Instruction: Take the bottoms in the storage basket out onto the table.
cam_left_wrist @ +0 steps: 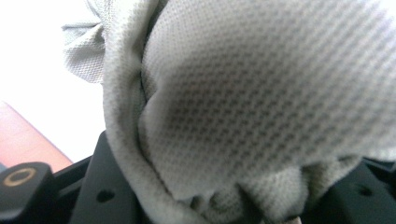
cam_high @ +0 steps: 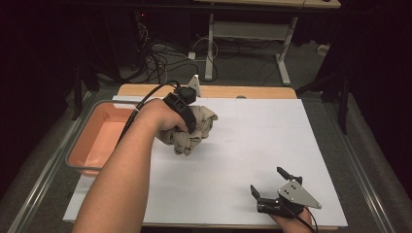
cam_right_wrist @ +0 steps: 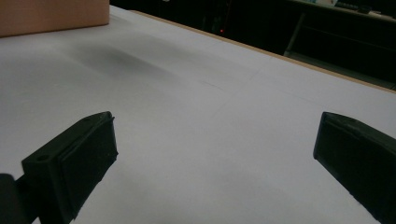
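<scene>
Left gripper (cam_high: 190, 127) clamped on bunched grey mesh cloth (cam_high: 197, 130), fabric bulging between its fingers (cam_left_wrist: 114, 186). Right gripper (cam_high: 268, 183) spread wide, empty, over white table sheet (cam_high: 252, 131).

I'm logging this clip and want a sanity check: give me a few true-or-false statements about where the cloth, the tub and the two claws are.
1. The left claw is shut on the beige cloth. True.
2. The cloth lies inside the orange tub. False: it is over the white sheet, right of the tub.
3. The right claw is open and holds nothing. True.
4. The right claw grips the cloth too. False: it sits apart, near the table's front edge.
</scene>
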